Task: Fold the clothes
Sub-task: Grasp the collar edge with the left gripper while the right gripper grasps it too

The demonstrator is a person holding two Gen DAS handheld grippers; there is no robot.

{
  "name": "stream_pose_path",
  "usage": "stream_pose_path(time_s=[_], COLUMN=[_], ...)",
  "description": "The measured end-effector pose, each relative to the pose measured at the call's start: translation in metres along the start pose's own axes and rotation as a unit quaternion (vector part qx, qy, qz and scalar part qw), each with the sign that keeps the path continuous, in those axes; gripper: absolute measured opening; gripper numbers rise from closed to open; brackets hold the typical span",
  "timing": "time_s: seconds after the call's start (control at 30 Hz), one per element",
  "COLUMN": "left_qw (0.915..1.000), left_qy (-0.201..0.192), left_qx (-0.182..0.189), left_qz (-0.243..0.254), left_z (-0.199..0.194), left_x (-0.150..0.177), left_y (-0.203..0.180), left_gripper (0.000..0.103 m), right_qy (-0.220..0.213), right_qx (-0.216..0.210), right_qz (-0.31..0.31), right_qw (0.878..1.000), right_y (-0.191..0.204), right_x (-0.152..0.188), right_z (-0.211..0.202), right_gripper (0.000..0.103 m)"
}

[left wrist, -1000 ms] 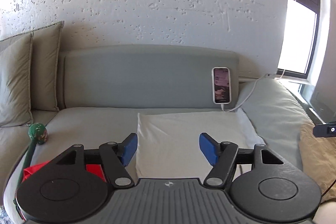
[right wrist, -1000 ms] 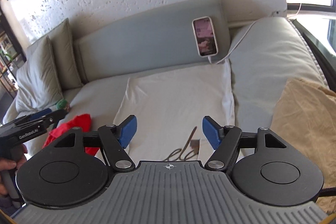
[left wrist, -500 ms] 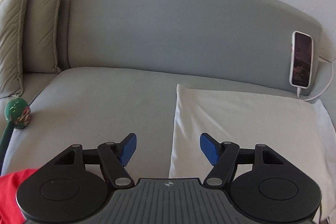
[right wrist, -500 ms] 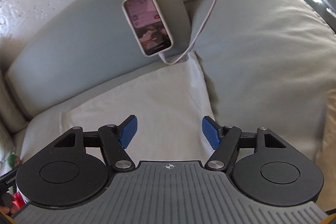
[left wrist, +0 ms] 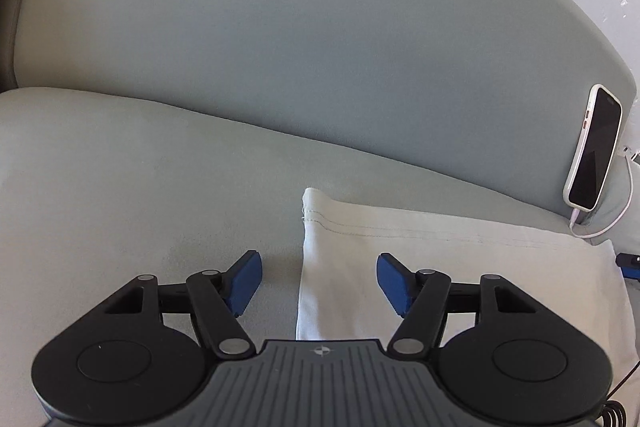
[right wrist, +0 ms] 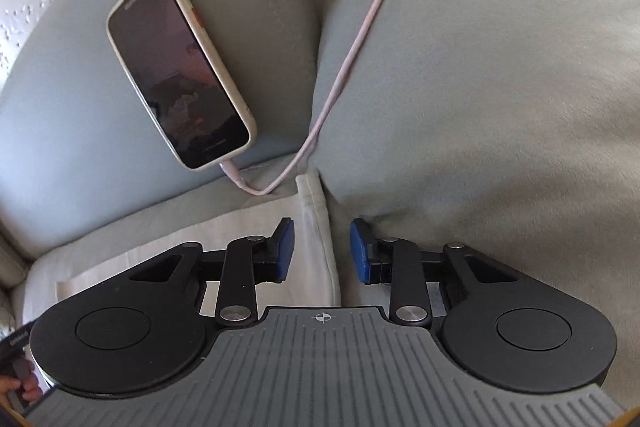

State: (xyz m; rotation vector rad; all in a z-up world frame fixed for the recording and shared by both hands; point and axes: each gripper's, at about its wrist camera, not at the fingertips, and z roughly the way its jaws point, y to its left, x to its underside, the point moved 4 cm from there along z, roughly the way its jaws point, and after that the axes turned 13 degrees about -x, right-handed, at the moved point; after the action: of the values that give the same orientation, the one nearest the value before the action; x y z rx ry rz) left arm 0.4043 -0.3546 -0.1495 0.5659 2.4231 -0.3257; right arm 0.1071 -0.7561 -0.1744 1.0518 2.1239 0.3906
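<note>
While both claws point down at the far end of the sofa seat, the white garment (left wrist: pixel 460 267) lies flat on the grey seat cushion (left wrist: pixel 140 187), its stitched hem toward the backrest (left wrist: pixel 320 47) and its right corner tucked against the side cushion (right wrist: pixel 500 87); the left claw (left wrist: pixel 318 281) is spread, straddling the garment's left edge just short of the hem corner, with no pad pressing on cloth; the right claw (right wrist: pixel 322 251) has just been closing, its jaws now narrowed with the garment's right hem corner between them, though a gap shows on both sides and the pads do not yet appear to pinch it.

As a judgement, the garment looks thin, light and limp; it should lift with almost no effort but will sag and drape between two holds, so the two hem corners are the sensible places to take it, where the doubled, stitched edge gives the pads something firmer; a shallow bite risks slipping off.

By count: one white garment; two claws; one phone (right wrist: pixel 180 67) leaning on the backrest, with one pale charging cable (right wrist: pixel 352 59) running close to the right corner, near enough that it could be snagged.
</note>
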Motion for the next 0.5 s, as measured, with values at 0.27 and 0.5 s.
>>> stream_pose_path(time_s=[0.27, 0.5], left_qw=[0.9987, 0.9976], left_qy=[-0.019, -0.024], left_qx=[-0.025, -0.053], left_qz=[0.041, 0.039], left_z=[0.007, -0.013], left_x=[-0.007, -0.013], left_y=[-0.021, -0.012], left_gripper=[0.053, 0.002], right_qy=[0.01, -0.006], right_qx=[0.005, 0.064], right_qz=[-0.015, -0.068], right_qw=[1.0, 0.996], right_y=[0.005, 0.021], right_x=[-0.015, -0.016], right_z=[0.019, 0.029], right_gripper=[0.034, 0.007])
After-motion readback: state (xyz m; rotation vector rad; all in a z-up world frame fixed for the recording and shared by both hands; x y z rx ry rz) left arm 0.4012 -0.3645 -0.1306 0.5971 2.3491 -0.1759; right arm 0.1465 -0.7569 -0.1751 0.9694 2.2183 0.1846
